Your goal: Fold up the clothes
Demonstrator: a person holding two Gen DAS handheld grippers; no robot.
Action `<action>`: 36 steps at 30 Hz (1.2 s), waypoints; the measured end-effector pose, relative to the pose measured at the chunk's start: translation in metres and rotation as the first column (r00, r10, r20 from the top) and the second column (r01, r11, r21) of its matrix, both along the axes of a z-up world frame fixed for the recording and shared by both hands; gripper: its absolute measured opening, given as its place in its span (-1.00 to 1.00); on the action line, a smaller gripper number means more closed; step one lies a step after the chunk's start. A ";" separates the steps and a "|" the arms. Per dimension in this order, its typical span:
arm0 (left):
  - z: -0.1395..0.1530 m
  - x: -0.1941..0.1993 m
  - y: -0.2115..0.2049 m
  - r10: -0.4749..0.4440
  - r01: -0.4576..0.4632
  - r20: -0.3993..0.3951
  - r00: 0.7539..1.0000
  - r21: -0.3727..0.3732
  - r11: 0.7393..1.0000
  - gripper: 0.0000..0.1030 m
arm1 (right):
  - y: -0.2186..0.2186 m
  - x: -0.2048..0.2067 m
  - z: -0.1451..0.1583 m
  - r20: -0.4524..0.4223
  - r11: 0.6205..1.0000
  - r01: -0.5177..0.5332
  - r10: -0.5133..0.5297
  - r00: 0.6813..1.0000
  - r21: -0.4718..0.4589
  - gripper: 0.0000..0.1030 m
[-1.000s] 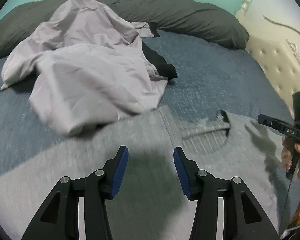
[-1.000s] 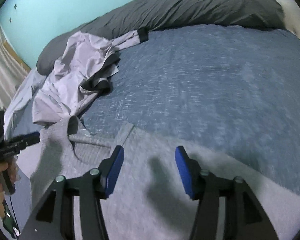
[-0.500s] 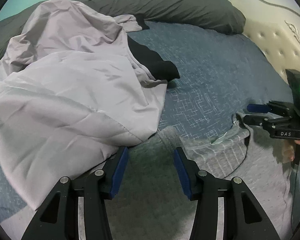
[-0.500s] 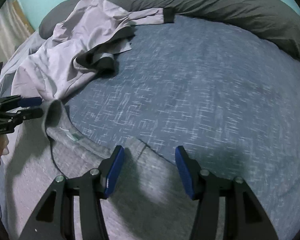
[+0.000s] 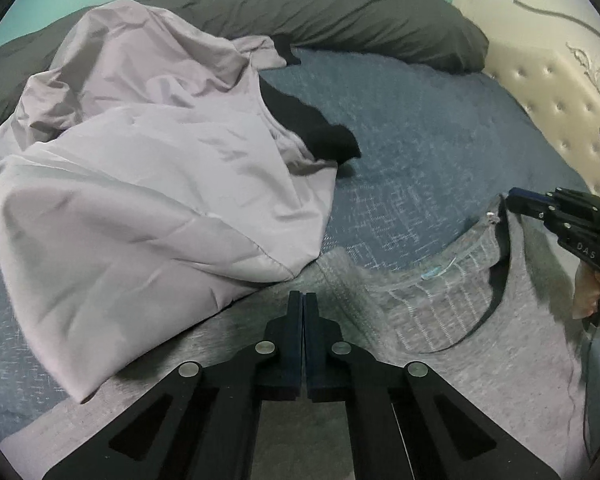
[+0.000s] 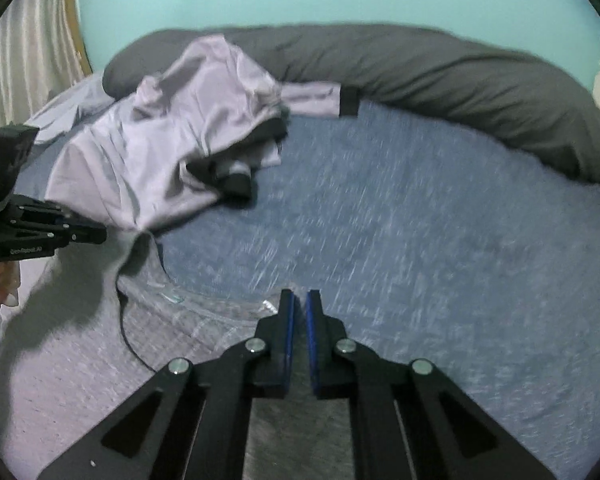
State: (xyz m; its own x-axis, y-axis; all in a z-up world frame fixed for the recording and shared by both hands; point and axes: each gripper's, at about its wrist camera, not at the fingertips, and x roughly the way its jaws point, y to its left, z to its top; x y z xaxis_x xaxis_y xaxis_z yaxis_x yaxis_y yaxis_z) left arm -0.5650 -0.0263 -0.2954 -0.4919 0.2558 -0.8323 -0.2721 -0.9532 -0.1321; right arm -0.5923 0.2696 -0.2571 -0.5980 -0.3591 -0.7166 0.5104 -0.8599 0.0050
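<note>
The gray T-shirt point(image 5: 520, 360) lies on the blue bed point(image 5: 420, 152), and our left claw point(image 5: 303, 300) and right claw point(image 6: 300, 300) pinch its shoulders, so a hard pull could drag the purple jacket point(image 5: 140, 184) just left of our left claw.

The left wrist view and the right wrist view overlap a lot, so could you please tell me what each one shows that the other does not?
Only the left wrist view shows the cream tufted headboard and the right gripper from outside, at the grey shirt's shoulder. Only the right wrist view shows the striped curtain and the left gripper from outside, at the other shoulder. Both show the shirt's neckline, the lilac garment, the dark long pillow and the blue bedspread.
</note>
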 end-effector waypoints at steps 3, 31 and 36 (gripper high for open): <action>0.001 -0.001 0.000 0.015 -0.015 -0.001 1.000 -0.024 1.000 -1.00 | 0.003 0.002 0.009 -0.063 0.999 0.032 -0.031 0.998 0.004 -0.90; -0.042 -0.005 0.014 -0.124 0.120 -0.006 0.992 -0.214 0.969 -0.95 | 0.009 -0.001 -0.039 0.023 0.998 0.057 -0.057 0.998 0.002 -0.90; -0.035 0.002 0.015 -0.123 0.113 -0.035 0.992 -0.222 0.969 -0.96 | 0.012 0.002 -0.035 0.015 0.998 0.066 -0.066 0.998 -0.015 -0.90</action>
